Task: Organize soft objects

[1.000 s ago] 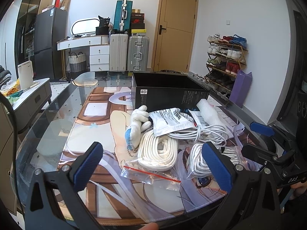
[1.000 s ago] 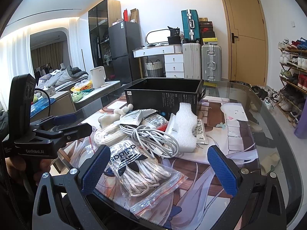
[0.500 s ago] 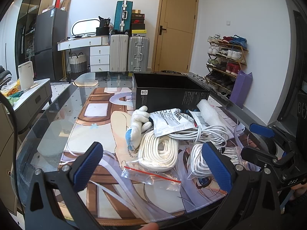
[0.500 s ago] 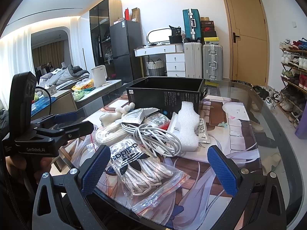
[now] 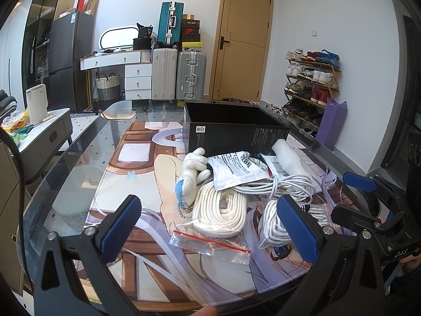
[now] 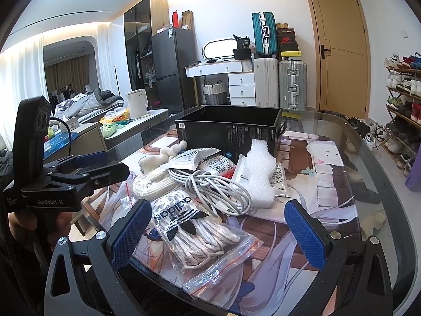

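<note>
left gripper (image 5: pixel 209 226): jaws wide apart, nothing between | white rope coil (image 5: pixel 219 212) beside plush toy (image 5: pixel 193 175) (keychain attached) | black box (image 5: pixel 234 131) behind pile | right gripper (image 5: pixel 368 200) at right edge, also spread

A glass worktop (image 5: pixel 79 163) is carrying a printed mat (image 5: pixel 136 173), on which a black box (image 5: pixel 231 134), rope coil (image 5: pixel 221 210), bagged rope (image 6: pixel 194 231), white cable (image 6: pixel 215 184), foam piece (image 6: pixel 259 173) and plush toy (image 5: pixel 192 173) are lying mid-frame.
</note>
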Tool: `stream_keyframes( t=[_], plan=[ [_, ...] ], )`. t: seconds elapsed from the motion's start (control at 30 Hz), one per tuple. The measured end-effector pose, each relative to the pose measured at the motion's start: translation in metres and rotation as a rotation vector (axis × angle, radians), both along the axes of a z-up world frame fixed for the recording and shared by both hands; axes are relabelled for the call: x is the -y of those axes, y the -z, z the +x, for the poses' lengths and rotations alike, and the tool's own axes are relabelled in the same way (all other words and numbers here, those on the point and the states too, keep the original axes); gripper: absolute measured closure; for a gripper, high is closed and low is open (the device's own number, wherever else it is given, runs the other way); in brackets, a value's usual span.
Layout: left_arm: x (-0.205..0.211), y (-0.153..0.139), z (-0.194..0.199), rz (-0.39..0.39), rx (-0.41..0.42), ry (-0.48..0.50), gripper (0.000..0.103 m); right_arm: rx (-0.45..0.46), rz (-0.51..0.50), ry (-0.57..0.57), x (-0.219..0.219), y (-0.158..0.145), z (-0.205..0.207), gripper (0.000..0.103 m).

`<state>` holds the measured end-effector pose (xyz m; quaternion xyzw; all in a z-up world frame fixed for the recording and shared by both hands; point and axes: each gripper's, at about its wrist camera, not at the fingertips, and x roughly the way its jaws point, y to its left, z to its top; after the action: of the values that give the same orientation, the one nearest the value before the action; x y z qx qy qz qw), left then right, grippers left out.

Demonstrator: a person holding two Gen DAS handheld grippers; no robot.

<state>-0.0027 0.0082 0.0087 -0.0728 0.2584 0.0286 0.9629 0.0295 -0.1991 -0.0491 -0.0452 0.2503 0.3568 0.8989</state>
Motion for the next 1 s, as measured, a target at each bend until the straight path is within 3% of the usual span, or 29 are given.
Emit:
stream_keyframes(
  t=[0.43, 0.73, 1.0],
  plan=[
    [-0.003, 0.005, 0.005, -0.01, -0.013, -0.004, 0.0, -0.041, -0.029, -0.038, -0.001, 0.003, 0.005, 0.001],
    [-0.004, 0.009, 0.01, 0.008, -0.036, -0.009, 0.0, -0.122, -0.063, -0.105, -0.01, 0.015, 0.012, 0.001],
    [-0.006, 0.011, 0.015, 0.002, -0.052, -0.007, 0.0, -0.12, -0.091, -0.126, -0.019, 0.021, 0.013, 0.001]
  ],
)
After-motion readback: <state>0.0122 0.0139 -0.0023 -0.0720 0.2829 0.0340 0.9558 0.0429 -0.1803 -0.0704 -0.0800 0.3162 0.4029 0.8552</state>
